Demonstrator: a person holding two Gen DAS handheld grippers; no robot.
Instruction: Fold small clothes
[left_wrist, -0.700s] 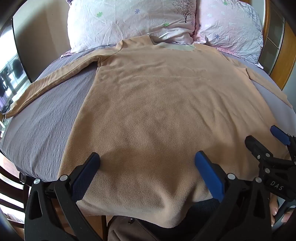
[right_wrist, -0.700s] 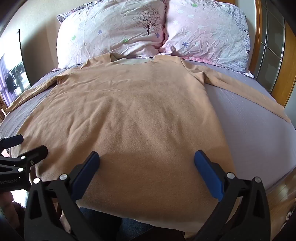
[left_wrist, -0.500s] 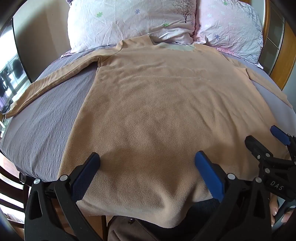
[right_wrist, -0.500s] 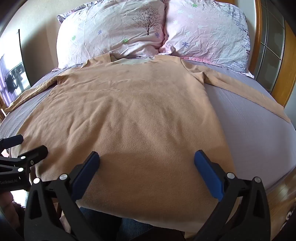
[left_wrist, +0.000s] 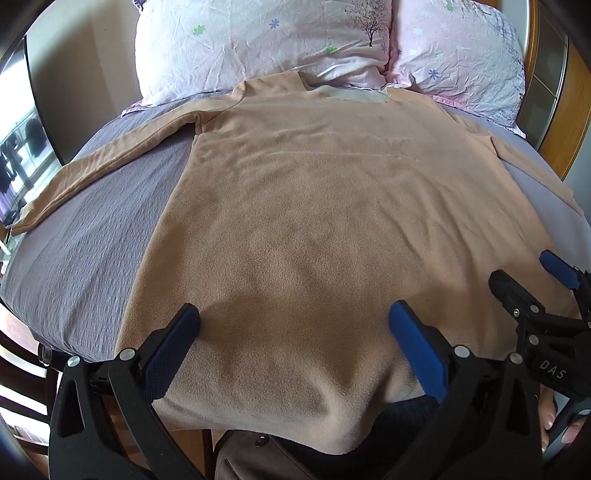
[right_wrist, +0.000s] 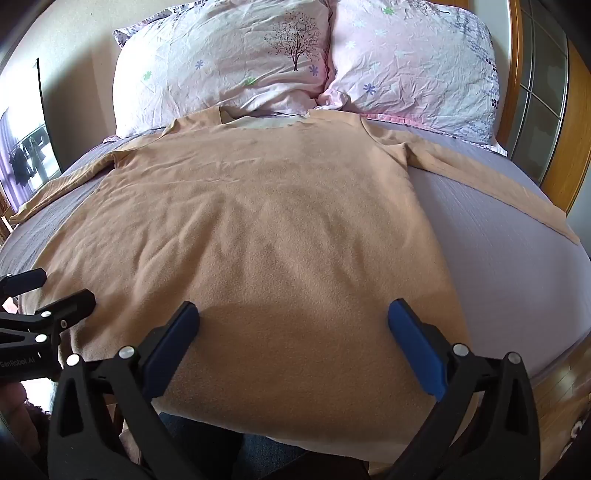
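A tan long-sleeved fleece top (left_wrist: 325, 221) lies flat and spread out on the grey bed, neck toward the pillows, both sleeves stretched out sideways. It also shows in the right wrist view (right_wrist: 266, 236). Its hem hangs over the near edge of the bed. My left gripper (left_wrist: 293, 317) is open and empty above the hem's left part. My right gripper (right_wrist: 293, 317) is open and empty above the hem's right part. Each gripper shows at the edge of the other's view, the right one (left_wrist: 532, 280) and the left one (right_wrist: 48, 291).
Two pink and white flowered pillows (right_wrist: 258, 62) lean at the head of the bed. A wooden headboard (right_wrist: 576, 122) stands at the right. Grey bedsheet (left_wrist: 92, 236) lies on both sides of the top. A person's legs show under the hem (right_wrist: 266, 454).
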